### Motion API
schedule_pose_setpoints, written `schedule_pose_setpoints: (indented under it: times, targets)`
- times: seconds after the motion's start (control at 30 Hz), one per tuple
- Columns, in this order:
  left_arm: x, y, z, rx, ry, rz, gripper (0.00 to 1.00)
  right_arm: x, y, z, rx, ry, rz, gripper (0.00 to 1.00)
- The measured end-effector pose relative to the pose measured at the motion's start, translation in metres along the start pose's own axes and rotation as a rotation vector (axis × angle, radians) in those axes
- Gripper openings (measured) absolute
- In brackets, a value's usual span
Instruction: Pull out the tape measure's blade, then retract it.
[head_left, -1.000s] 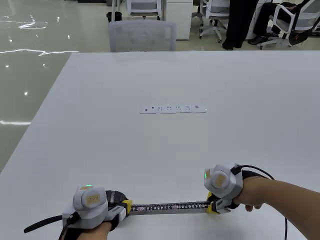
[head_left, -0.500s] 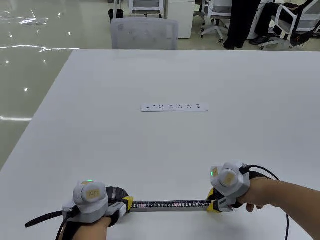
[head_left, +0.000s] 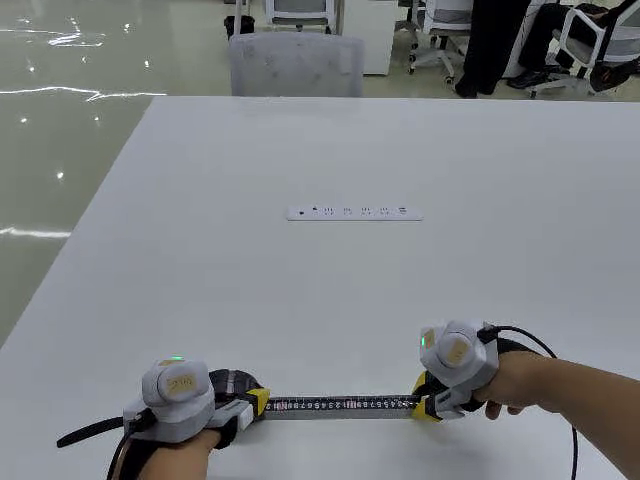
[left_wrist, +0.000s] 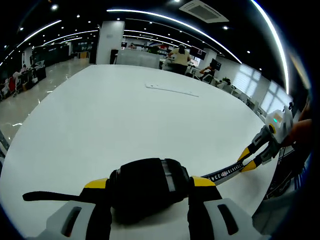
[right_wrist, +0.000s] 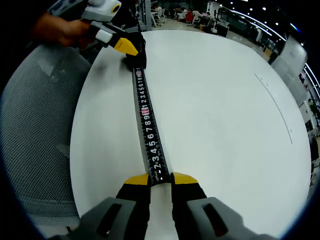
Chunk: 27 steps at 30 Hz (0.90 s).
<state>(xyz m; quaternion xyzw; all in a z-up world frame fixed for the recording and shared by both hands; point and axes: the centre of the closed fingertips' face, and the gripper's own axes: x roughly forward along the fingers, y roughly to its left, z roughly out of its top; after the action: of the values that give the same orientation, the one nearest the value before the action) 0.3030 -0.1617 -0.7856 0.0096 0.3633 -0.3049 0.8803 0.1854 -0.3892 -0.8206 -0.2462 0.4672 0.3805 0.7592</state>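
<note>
left gripper (head_left: 240, 408): clamped on tape case (head_left: 228, 384), near left of table (head_left: 300, 300) | right gripper (head_left: 425, 405): clamped on blade (head_left: 340, 404) tip, near right | blade: stretched flat between them

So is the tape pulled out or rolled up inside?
Pulled out: the blade stretches from the case in the left gripper to the right gripper.
</note>
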Motion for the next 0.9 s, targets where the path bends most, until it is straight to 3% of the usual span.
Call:
schedule_pose_setpoints:
  times: [0.13, 0.9]
  targets:
    - [0.0, 0.0, -0.001, 0.008, 0.01, -0.011, 0.58, 0.002, 0.0, 0.005, -0.002, -0.023, -0.011, 0.14]
    - [0.001, 0.0, -0.003, 0.026, 0.045, -0.036, 0.57, 0.014, 0.01, 0.027, 0.004, -0.036, 0.027, 0.14]
